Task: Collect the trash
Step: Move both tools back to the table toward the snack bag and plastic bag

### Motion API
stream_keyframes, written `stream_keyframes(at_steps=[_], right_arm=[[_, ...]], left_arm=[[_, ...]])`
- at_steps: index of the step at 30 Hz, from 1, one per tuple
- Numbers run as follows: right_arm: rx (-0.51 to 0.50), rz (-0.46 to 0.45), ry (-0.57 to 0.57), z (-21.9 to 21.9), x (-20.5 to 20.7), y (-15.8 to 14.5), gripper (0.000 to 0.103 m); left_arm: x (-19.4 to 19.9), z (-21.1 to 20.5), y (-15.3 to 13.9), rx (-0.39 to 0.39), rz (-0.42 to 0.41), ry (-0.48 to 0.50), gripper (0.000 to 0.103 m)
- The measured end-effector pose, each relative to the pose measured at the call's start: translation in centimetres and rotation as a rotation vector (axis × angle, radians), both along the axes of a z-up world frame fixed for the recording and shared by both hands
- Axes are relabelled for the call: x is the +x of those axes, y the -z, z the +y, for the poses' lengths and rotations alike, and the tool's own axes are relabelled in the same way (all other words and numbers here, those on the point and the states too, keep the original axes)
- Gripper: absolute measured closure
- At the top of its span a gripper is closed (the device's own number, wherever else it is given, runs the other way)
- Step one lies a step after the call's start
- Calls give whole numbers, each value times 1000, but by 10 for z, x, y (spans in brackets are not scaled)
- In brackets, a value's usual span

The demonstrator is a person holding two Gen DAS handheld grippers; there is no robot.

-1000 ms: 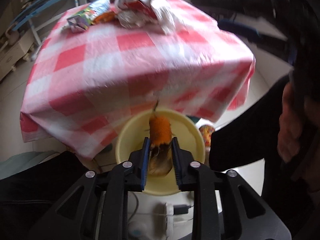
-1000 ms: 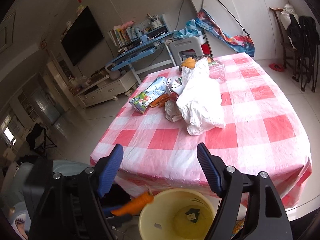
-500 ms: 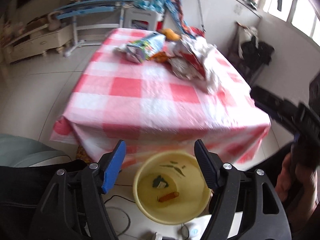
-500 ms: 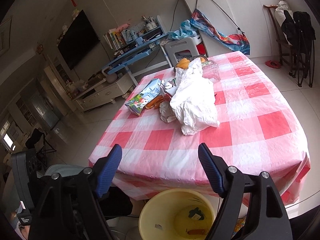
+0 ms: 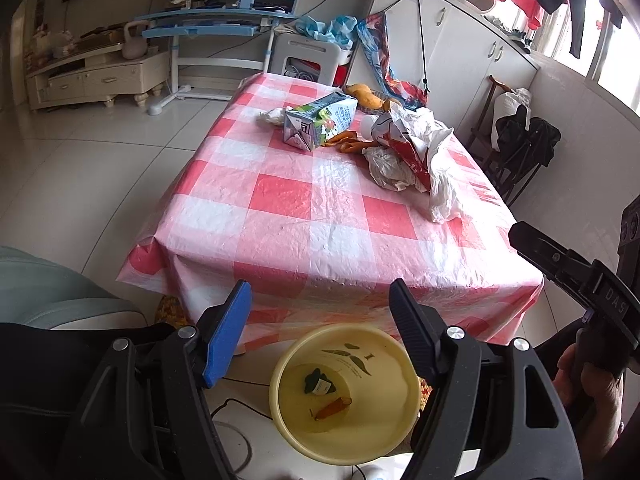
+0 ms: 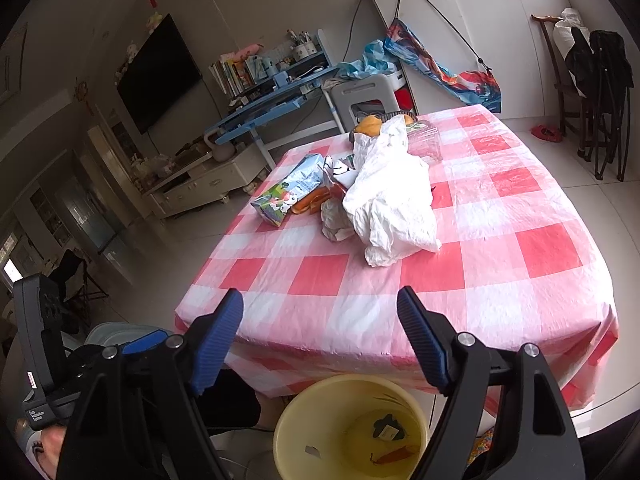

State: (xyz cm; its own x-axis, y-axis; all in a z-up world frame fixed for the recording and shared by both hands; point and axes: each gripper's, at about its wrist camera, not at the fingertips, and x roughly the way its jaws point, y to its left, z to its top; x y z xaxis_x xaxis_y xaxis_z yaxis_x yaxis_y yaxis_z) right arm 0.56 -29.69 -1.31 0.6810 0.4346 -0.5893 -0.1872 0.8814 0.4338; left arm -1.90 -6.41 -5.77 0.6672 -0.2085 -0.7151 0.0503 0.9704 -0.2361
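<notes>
1. Checked red-and-white cloth covered the counter (image 5: 320,216), and before its near edge both sets of jaws stood spread wide and empty: the left gripper (image 5: 320,316) and the right gripper (image 6: 320,320) each hovered above the yellow bucket (image 5: 288,368) on the floor.
2. Inside the bucket lay an orange scrap (image 5: 334,407) and a dark bit (image 5: 318,380).
3. Remaining trash sat toward the counter's far edge, well apart from the jaws.
4. Nearest was the crumpled white bag (image 6: 390,200): probably light, soft and collapsing, best pinched at a raised fold.
5. Beside it, the drink carton (image 5: 320,120) looked stiff but crushable; gripping across its narrow sides seemed safest.
6. Orange peel (image 5: 352,144) lay between them, likely limp and slippery.
</notes>
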Motion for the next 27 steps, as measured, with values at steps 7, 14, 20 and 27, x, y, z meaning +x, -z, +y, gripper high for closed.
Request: stream_keyframes(at_steps=[7, 14, 20, 27], right_arm=[[5, -1, 2, 1, 2, -1, 26], [6, -30, 19, -7, 43, -24, 25], [18, 41, 62, -18, 107, -14, 25], [31, 147, 58, -23, 160, 18, 33]], left_arm=[[-3, 2, -1, -10, -6, -8, 35], [-3, -2, -18, -14, -55, 11, 34], [14, -1, -34, -23, -71, 16, 31], [58, -12, -42, -14, -73, 47, 29]])
